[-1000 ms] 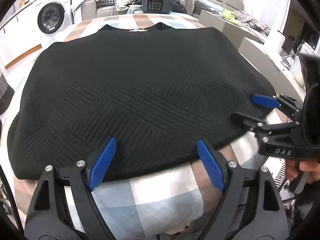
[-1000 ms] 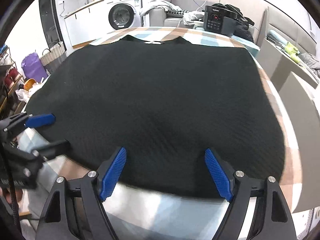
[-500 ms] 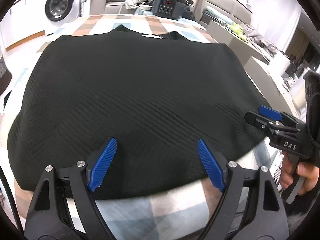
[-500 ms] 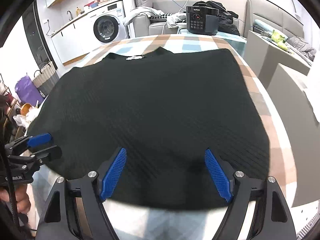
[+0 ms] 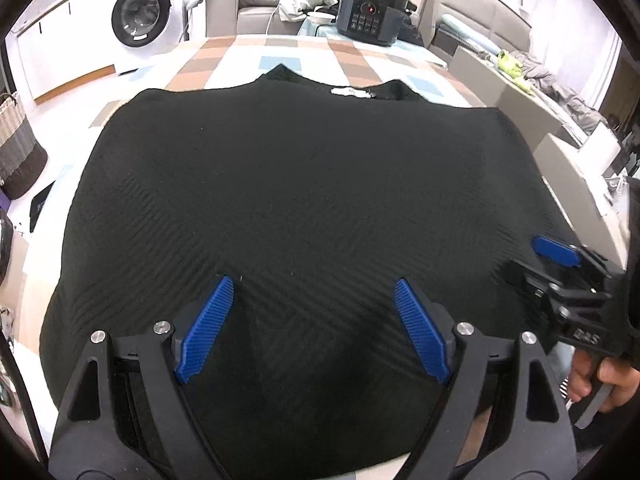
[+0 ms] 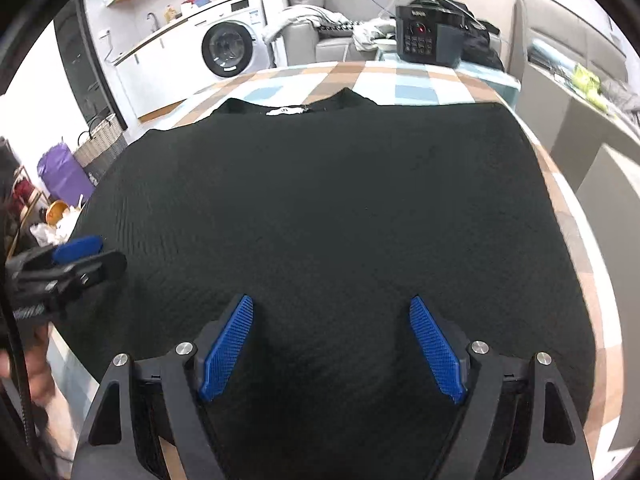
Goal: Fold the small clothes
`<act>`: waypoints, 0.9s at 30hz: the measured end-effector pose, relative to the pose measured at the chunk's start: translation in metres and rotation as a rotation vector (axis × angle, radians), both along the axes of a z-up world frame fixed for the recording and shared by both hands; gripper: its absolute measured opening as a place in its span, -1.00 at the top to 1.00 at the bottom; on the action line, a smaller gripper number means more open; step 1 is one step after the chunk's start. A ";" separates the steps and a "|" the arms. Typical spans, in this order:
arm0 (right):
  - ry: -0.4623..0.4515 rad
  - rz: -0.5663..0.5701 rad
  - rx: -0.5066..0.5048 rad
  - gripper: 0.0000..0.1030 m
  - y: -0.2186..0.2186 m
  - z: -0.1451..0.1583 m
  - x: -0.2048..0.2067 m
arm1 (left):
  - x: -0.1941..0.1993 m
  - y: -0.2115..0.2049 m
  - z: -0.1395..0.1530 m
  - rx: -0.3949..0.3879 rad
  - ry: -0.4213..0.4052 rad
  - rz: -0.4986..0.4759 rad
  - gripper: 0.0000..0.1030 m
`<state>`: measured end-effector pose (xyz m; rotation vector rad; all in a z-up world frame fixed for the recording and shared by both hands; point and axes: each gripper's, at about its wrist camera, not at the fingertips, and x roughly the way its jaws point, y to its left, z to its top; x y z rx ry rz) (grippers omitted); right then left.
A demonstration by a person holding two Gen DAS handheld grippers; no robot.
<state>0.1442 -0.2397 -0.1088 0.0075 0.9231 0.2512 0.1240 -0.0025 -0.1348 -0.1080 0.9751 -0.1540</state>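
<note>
A black ribbed knit top (image 5: 304, 200) (image 6: 320, 208) lies spread flat on the checked table, its neckline and white label (image 5: 352, 93) at the far end. My left gripper (image 5: 314, 284) hovers open over the near part of the garment, blue pads wide apart with only cloth below them. My right gripper (image 6: 332, 304) is likewise open above the near hem, nothing between its fingers. Each gripper shows in the other's view: the right one (image 5: 532, 256) at the right edge, the left one (image 6: 96, 254) at the left edge, both over the garment's sides.
The checked tablecloth (image 5: 248, 50) (image 6: 424, 84) shows beyond the collar. A black cooker (image 5: 368, 14) (image 6: 428, 38) stands past the far end. A washing machine (image 5: 140, 16), a sofa with clothes and a woven basket (image 5: 16, 148) surround the table. Grey boxes (image 6: 592, 136) stand to the right.
Both grippers have moved forward over the garment from its near hem; the bare tablecloth that lay under the fingers is now covered by black cloth. Jaws stay equally wide.
</note>
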 end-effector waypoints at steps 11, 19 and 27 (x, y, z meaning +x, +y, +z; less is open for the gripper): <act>-0.002 -0.119 -0.093 -0.59 -0.058 -0.002 -0.010 | 0.003 0.017 -0.008 0.007 0.002 0.005 -0.58; 0.001 -0.210 -0.059 -0.60 -0.073 -0.001 -0.013 | -0.025 0.056 -0.005 0.029 -0.023 0.156 -0.58; -0.019 -0.174 -0.121 -0.65 -0.062 -0.006 -0.014 | -0.043 0.060 -0.007 0.082 -0.033 0.150 -0.58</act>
